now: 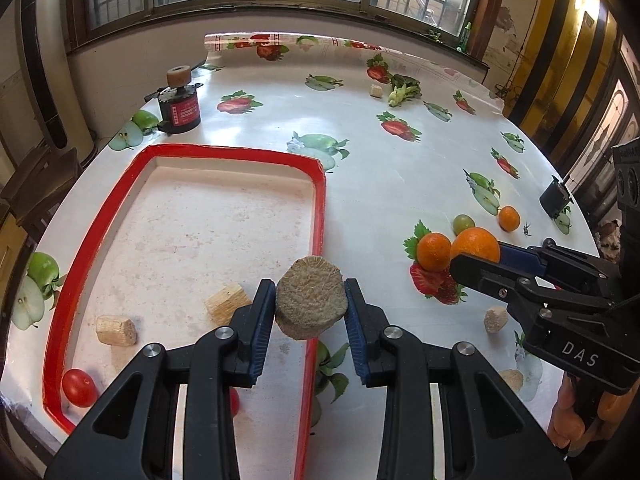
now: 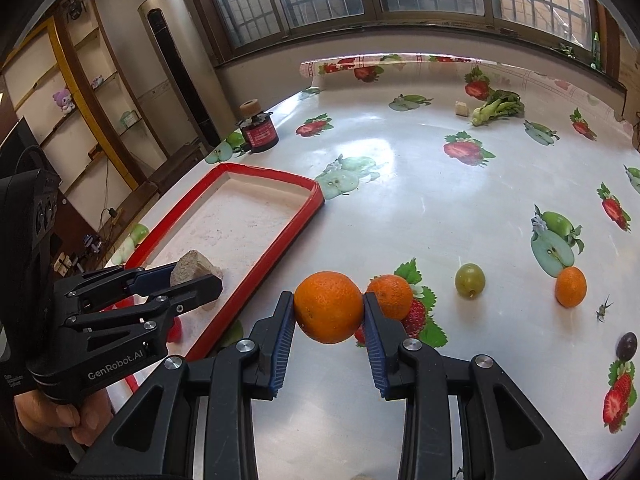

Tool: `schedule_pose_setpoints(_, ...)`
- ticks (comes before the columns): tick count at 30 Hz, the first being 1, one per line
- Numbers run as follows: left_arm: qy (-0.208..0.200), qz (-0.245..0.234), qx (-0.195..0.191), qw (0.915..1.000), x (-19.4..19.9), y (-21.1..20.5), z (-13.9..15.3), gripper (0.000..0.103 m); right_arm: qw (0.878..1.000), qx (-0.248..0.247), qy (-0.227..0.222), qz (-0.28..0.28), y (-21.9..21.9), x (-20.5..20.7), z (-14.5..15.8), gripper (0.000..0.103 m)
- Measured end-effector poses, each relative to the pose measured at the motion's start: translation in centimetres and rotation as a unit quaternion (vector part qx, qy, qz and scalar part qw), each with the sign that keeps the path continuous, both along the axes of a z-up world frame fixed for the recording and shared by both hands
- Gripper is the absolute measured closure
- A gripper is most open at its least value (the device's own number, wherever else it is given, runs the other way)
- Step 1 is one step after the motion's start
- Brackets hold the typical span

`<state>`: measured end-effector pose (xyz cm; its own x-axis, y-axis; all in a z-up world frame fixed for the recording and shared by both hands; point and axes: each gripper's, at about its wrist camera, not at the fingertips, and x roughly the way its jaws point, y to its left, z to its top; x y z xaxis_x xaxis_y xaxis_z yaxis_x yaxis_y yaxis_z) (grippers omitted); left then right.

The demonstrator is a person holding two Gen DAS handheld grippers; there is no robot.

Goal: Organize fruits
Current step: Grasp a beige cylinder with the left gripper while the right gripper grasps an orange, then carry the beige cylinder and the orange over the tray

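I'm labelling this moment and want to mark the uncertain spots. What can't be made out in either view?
- Left wrist view: a red fruit in the tray is mostly hidden behind the left tool.
- Left wrist view: an orange object at the lower right is covered by the right tool; its identity is unclear.
- Right wrist view: the dark fruit sits blurred near the edge.
- Right wrist view: the small stem-like scrap is too small to identify.
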<state>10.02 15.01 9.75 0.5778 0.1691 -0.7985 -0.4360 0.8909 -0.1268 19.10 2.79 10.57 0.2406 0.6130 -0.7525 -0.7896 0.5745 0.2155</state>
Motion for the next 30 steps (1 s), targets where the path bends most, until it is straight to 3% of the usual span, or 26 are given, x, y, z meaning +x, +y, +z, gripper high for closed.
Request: schedule_pose_setpoints(30, 0.02, 0.091, 0.006, 0.9956, -4.5, 10.0, -0.7, 0.071, 0.997, -0.006, 0.023, 0.067, 10.9, -2.0, -0.6, 0.069)
